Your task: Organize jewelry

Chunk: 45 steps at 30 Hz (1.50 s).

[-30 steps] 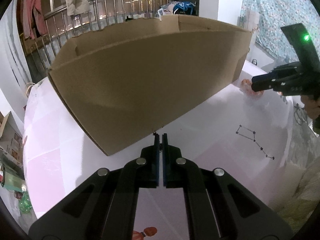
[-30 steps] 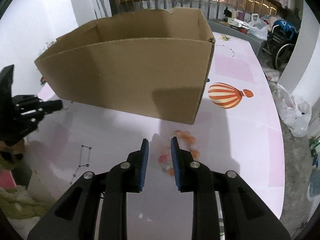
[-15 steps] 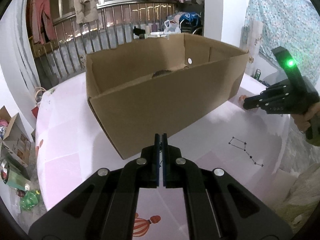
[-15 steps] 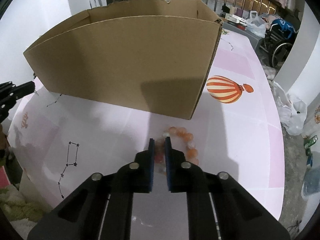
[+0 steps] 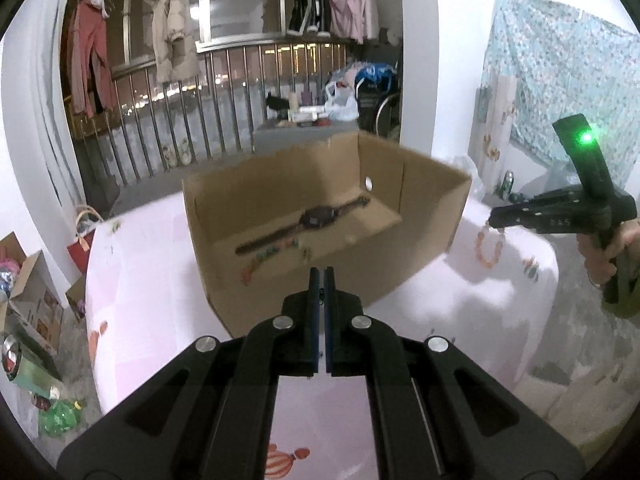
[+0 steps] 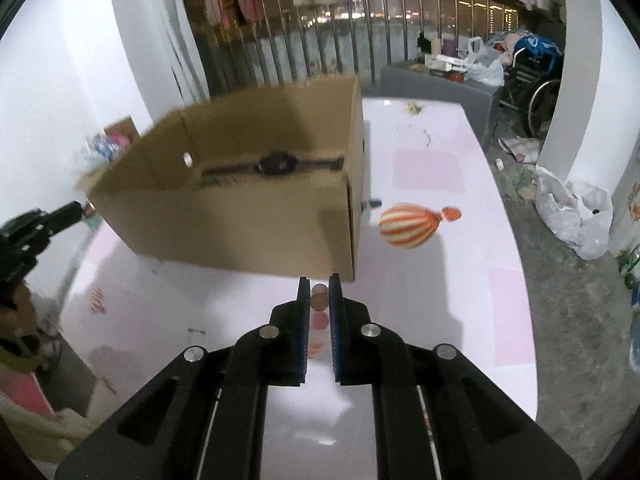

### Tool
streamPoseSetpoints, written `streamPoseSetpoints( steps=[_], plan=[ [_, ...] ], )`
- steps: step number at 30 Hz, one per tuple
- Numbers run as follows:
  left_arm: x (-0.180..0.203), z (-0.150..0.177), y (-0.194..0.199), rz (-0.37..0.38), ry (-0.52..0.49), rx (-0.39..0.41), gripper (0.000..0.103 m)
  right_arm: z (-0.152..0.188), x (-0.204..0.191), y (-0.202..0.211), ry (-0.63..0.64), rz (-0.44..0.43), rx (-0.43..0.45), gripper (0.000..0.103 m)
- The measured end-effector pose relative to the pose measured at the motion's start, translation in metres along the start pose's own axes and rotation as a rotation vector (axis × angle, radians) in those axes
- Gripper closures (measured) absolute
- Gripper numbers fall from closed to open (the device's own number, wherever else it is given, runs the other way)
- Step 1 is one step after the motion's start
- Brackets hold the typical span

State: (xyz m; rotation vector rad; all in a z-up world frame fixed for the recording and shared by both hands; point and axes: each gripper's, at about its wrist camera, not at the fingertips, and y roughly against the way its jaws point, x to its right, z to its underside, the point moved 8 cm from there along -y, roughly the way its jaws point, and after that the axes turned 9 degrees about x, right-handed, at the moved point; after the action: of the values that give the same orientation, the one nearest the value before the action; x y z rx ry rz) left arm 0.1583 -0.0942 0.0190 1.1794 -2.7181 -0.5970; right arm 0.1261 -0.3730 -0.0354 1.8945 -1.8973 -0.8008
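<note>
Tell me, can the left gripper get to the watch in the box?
Probably yes. The box is open on top, and the watch lies bare on its floor, nothing over it. The left gripper is above the near wall, pointing down into it. Its jaws are shut though, so they would have to open first.

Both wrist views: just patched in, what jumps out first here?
The open cardboard box in the middle of the pink-and-white table, with a dark wristwatch on its floor. To the box's right in the left wrist view, the right tongs are shut on an orange bead bracelet, which dangles from them. The left tongs are shut, with nothing visible between them.
</note>
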Motion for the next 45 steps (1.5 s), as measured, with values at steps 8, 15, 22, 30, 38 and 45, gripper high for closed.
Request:
streamPoseSetpoints(
  steps=[8, 15, 22, 30, 38, 45],
  plan=[
    [-0.003, -0.056, -0.007, 0.034, -0.001, 0.059, 0.102, -0.059, -0.01, 0.037, 0.051, -0.035, 0.118, 0.094],
    [-0.014, -0.066, -0.063, 0.085, 0.043, -0.098, 0.102, -0.128, -0.02, 0.019, 0.13, -0.12, 0.182, 0.094],
    [-0.02, -0.029, -0.124, 0.129, 0.091, -0.302, 0.101, -0.138, -0.022, -0.061, 0.176, -0.17, 0.015, 0.093],
    [-0.026, -0.016, -0.134, 0.081, 0.064, -0.314, 0.053, -0.126, -0.02, -0.105, 0.278, -0.082, -0.068, 0.092],
    [-0.038, -0.038, -0.102, 0.025, 0.097, -0.207, 0.043, -0.133, -0.004, -0.077, 0.172, -0.09, 0.001, 0.088],
    [-0.077, -0.05, -0.048, -0.125, 0.216, -0.094, 0.019, -0.125, 0.02, -0.037, -0.017, -0.103, 0.071, 0.064]
  ],
)
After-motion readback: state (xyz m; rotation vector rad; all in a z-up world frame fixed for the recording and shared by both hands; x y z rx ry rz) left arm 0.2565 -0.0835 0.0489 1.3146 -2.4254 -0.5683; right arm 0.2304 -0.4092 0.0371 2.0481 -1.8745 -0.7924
